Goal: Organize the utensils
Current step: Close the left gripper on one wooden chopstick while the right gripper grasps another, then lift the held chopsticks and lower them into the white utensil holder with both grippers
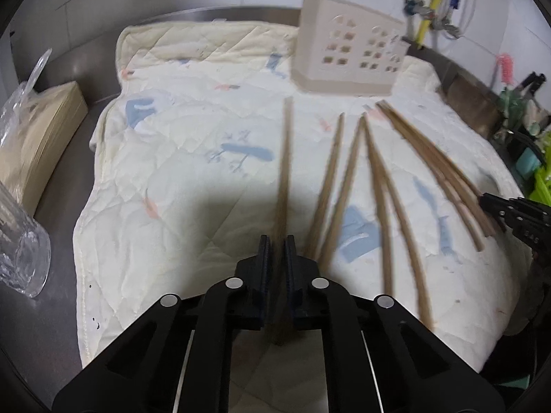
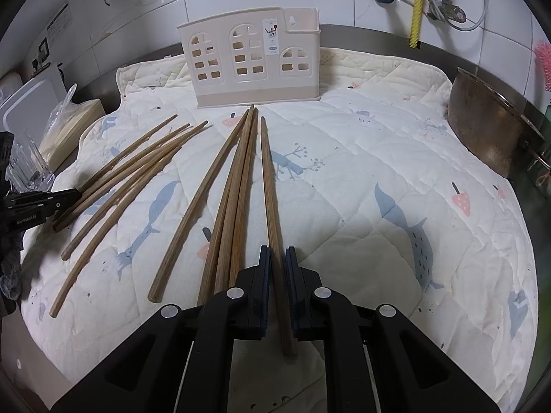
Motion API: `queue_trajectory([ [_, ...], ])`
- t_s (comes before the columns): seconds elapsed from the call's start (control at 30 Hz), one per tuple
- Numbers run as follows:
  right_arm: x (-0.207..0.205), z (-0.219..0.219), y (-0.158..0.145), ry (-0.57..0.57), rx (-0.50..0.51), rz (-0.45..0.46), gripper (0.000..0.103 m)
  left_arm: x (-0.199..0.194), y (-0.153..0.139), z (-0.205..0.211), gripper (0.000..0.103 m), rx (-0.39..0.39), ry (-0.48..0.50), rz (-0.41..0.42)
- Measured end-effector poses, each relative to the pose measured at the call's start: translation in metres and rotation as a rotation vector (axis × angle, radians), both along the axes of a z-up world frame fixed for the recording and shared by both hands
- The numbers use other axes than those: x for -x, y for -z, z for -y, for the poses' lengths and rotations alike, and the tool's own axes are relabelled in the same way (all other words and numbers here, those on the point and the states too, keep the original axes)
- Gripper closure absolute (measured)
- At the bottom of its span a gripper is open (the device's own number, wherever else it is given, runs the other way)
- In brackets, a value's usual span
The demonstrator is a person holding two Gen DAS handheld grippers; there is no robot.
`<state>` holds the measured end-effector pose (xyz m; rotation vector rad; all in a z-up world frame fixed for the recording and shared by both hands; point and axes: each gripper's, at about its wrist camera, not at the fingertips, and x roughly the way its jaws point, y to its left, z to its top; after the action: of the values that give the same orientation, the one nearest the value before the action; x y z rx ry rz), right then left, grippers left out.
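A single wooden chopstick [image 1: 284, 179] is clamped between the nearly closed jaws of the left gripper [image 1: 277, 244] at lower centre of the left wrist view. A second chopstick [image 2: 272, 199] is pinched the same way by the right gripper [image 2: 277, 254]. The loose chopsticks [image 2: 137, 175] are spread across a quilted mat [image 2: 378, 158] printed with whales, before a beige utensil holder [image 2: 251, 69] with house-window cutouts at upper centre. Only the right wrist view shows a metal bowl [image 2: 489, 127] at right and fruit stickers on the tiled wall. "GenRobot.AI" can be read on the left gripper's body at the left edge; the holder's sticker is illegible.
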<state>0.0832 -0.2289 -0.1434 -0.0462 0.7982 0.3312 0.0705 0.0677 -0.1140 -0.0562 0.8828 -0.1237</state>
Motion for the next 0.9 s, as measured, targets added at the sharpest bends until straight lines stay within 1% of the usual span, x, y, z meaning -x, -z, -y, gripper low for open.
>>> queue_trajectory([
  [0.2, 0.009, 0.003, -0.018, 0.008, -0.014, 0.053, 0.095, 0.009, -0.023, 0.007, 0.098, -0.008, 0.017, 0.051],
  [0.37, 0.017, 0.007, -0.049, 0.009, -0.036, 0.133, 0.096, 0.016, -0.048, 0.010, 0.098, 0.003, 0.022, 0.102],
  [0.4, 0.017, 0.007, -0.049, 0.009, -0.036, 0.133, 0.096, 0.017, -0.053, 0.011, 0.098, 0.004, 0.023, 0.112],
  [0.53, 0.015, 0.006, -0.075, 0.002, -0.047, 0.185, 0.098, 0.016, -0.071, 0.013, 0.098, 0.004, 0.021, 0.149],
  [0.63, 0.012, 0.004, -0.087, -0.010, -0.055, 0.204, 0.098, 0.014, -0.082, 0.012, 0.098, 0.020, 0.013, 0.170],
  [0.7, 0.011, 0.003, -0.088, -0.013, -0.050, 0.203, 0.098, 0.014, -0.086, 0.013, 0.098, 0.026, 0.013, 0.181],
  [0.77, 0.012, 0.002, -0.081, -0.018, -0.046, 0.185, 0.097, 0.014, -0.087, 0.014, 0.098, 0.025, 0.015, 0.184],
  [0.9, 0.017, 0.004, -0.054, -0.017, -0.040, 0.123, 0.097, 0.012, -0.086, 0.015, 0.098, 0.024, 0.015, 0.175],
])
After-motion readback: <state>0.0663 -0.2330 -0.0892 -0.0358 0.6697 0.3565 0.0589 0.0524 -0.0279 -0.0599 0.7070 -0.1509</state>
